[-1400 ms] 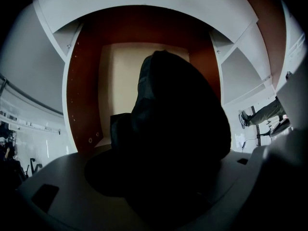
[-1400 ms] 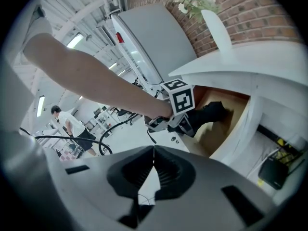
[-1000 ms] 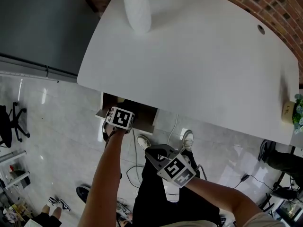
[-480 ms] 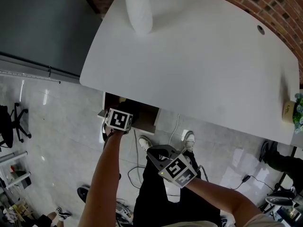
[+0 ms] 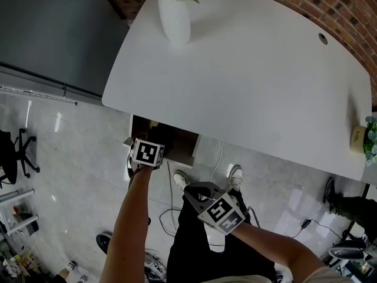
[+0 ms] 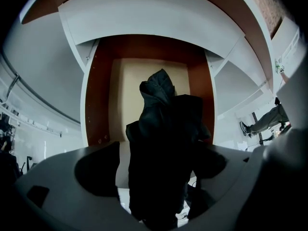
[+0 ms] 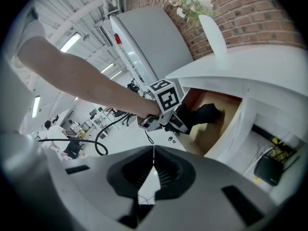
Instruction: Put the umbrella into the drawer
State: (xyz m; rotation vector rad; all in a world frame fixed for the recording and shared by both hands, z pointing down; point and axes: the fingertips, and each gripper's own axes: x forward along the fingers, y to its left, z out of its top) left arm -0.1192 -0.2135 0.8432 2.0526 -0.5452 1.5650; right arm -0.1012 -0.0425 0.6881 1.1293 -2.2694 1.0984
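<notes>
The folded black umbrella (image 6: pixel 166 129) is reaching nose-first into the open drawer (image 6: pixel 98 105). Its far end is lying over the pale drawer floor and its near end is sitting between the jaws of the left gripper (image 6: pixel 155 165). Those jaws have just been opening and are now standing wide. A sliver of drawer floor is showing between the left pad and the fabric, so the umbrella is looking released rather than gripped. By my reading the placing is as good as done, leaving only lifting the gripper clear and probably pushing the drawer in.

The right gripper (image 7: pixel 153 163) is hanging back near the person's waist, its jaws pressed together on nothing.

The drawer is sticking out from under a white desk (image 5: pixel 253 69), which is carrying a white vase (image 5: pixel 174 17) of greenery near its far corner. Glossy pale floor tiles (image 5: pixel 70 152) are spreading below, and a brick wall (image 5: pixel 330 5) is running behind the desk.
</notes>
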